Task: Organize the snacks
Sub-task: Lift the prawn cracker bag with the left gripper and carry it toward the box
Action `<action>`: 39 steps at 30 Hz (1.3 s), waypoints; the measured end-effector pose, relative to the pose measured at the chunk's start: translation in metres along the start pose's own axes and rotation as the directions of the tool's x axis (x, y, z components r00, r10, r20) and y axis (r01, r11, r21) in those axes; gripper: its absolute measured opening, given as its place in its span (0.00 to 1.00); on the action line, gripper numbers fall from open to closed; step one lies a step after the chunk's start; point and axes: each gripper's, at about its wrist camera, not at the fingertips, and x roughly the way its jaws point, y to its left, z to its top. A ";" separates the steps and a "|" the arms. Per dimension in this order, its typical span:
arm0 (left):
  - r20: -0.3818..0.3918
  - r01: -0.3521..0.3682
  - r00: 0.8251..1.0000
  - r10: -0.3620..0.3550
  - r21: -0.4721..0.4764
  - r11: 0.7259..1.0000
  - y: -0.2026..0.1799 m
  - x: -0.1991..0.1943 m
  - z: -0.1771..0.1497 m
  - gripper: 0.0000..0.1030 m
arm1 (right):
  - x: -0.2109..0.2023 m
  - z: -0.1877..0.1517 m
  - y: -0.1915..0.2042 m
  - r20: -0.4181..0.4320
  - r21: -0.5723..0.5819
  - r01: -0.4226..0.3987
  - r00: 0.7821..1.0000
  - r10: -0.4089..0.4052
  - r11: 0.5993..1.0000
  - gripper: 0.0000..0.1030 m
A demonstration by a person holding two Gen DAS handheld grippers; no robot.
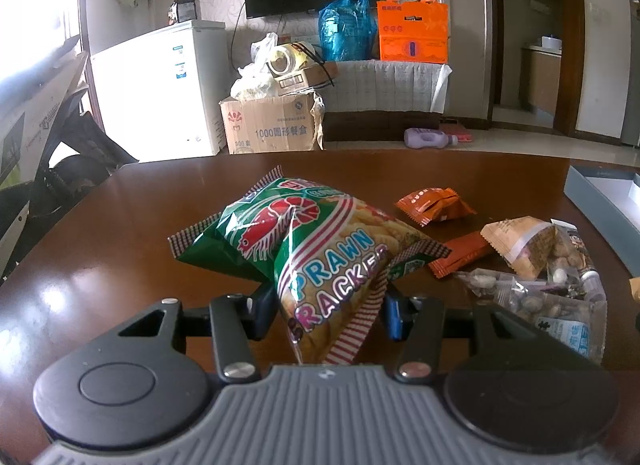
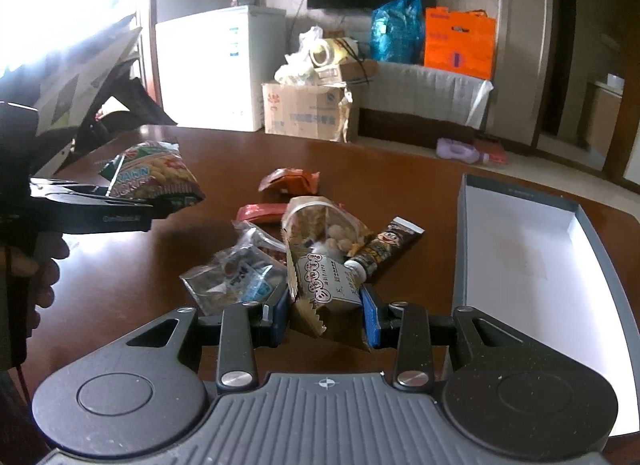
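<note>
My left gripper (image 1: pixel 328 313) is shut on the lower end of a green and red prawn cracker bag (image 1: pixel 304 233), which hangs tilted above the brown table (image 1: pixel 100 245). In the right wrist view the same bag (image 2: pixel 154 173) sticks out of the left gripper (image 2: pixel 172 203) at the far left, with a hand (image 2: pixel 44 265) on its handle. My right gripper (image 2: pixel 325 315) is shut on the near end of a tan nut packet (image 2: pixel 320 233), also seen in the left wrist view as the tan packet (image 1: pixel 520 241).
An orange packet (image 2: pixel 290 181), a flat red bar (image 2: pixel 262 213), clear packets (image 2: pixel 236 277) and a dark tube (image 2: pixel 390 247) lie mid-table. An open grey box with a white inside (image 2: pixel 528 265) stands at the right. A fridge and cartons stand beyond the table.
</note>
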 end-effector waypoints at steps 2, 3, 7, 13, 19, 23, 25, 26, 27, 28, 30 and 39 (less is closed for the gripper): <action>-0.005 -0.004 1.000 0.004 0.003 1.000 0.000 0.000 -0.001 0.49 | -0.001 0.000 0.001 0.000 -0.001 -0.001 1.000 0.001 1.000 0.37; -0.008 -0.007 1.000 0.007 0.004 1.000 0.000 0.001 -0.001 0.49 | -0.001 0.001 0.001 -0.001 0.000 -0.002 1.000 0.002 1.000 0.37; -0.017 -0.010 1.000 0.010 0.001 1.000 0.001 0.002 -0.002 0.49 | 0.001 0.000 0.003 -0.011 -0.003 -0.004 1.000 0.004 1.000 0.37; -0.016 -0.004 1.000 0.004 0.004 1.000 0.001 0.004 -0.002 0.49 | 0.004 -0.001 0.006 -0.021 -0.012 -0.013 1.000 0.013 1.000 0.37; -0.023 -0.011 1.000 0.011 0.010 1.000 0.002 0.005 -0.002 0.49 | 0.004 0.000 0.008 -0.019 -0.012 -0.019 1.000 0.019 1.000 0.37; -0.014 -0.007 1.000 0.007 0.019 1.000 0.000 0.004 -0.002 0.49 | 0.001 0.002 0.008 -0.012 -0.013 -0.025 1.000 0.024 1.000 0.37; -0.014 -0.008 1.000 0.008 0.025 1.000 -0.001 0.004 -0.002 0.49 | 0.000 0.001 0.008 -0.014 -0.013 -0.025 1.000 0.025 1.000 0.37; -0.016 -0.008 1.000 0.008 0.024 1.000 -0.001 0.004 -0.003 0.49 | 0.000 0.001 0.008 -0.015 -0.011 -0.026 1.000 0.025 1.000 0.37; -0.017 -0.008 1.000 0.008 0.024 1.000 -0.001 0.004 -0.003 0.49 | 0.000 0.001 0.008 -0.015 -0.011 -0.026 1.000 0.026 1.000 0.37; -0.017 -0.010 1.000 0.010 0.027 1.000 -0.001 0.004 -0.004 0.49 | 0.000 0.001 0.007 -0.016 -0.010 -0.026 1.000 0.026 1.000 0.37; -0.018 -0.012 1.000 0.012 0.027 1.000 0.000 0.003 -0.004 0.49 | -0.001 0.001 0.007 -0.014 -0.010 -0.026 1.000 0.026 1.000 0.37; 0.036 0.015 0.999 -0.016 0.042 0.999 -0.013 -0.015 0.009 0.49 | -0.011 0.004 0.005 0.014 -0.002 -0.021 1.000 0.021 1.000 0.37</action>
